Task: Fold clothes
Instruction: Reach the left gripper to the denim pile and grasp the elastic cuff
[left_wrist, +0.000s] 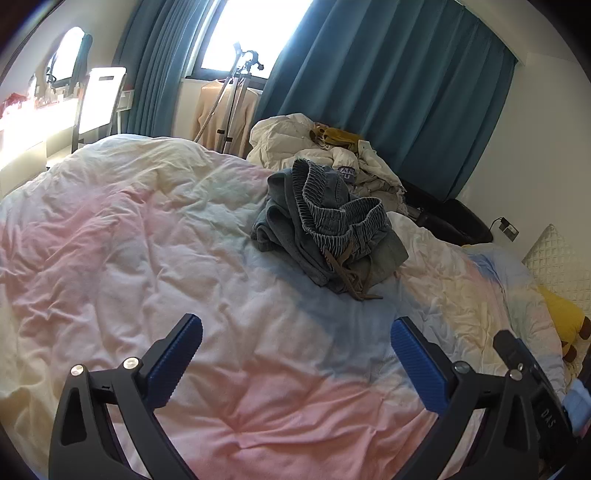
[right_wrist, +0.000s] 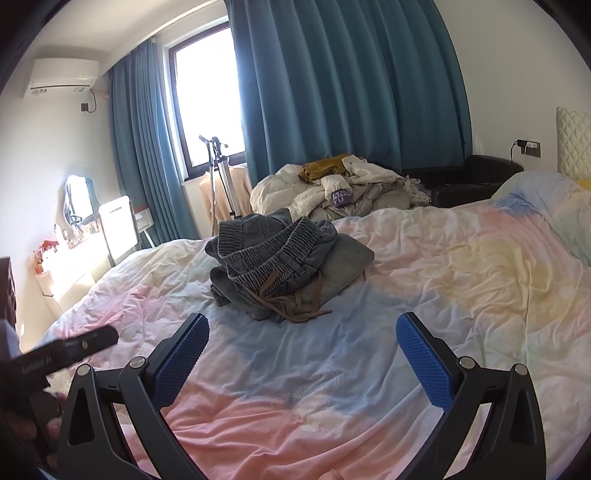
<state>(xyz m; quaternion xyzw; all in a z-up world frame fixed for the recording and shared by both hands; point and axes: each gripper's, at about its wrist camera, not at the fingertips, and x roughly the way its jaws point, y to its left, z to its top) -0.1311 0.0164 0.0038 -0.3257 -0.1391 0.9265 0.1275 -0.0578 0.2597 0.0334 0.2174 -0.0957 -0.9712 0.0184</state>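
Observation:
A crumpled pair of grey-blue denim trousers (left_wrist: 327, 225) with an elastic waistband and brown drawstrings lies in a heap on the pastel duvet (left_wrist: 166, 240). It also shows in the right wrist view (right_wrist: 284, 258). My left gripper (left_wrist: 295, 347) is open and empty, hovering over the duvet short of the heap. My right gripper (right_wrist: 302, 345) is open and empty, also short of the heap. The other gripper's body shows at the right edge of the left view (left_wrist: 524, 373) and at the left edge of the right view (right_wrist: 66, 350).
A pile of white and grey laundry with a mustard garment (right_wrist: 340, 184) lies beyond the bed. Teal curtains (right_wrist: 351, 81), a window, a garment steamer stand (right_wrist: 218, 173), a black armchair (right_wrist: 476, 181) and a vanity desk with chair (left_wrist: 96, 103) surround the bed. A yellow plush (left_wrist: 565, 317) lies at right.

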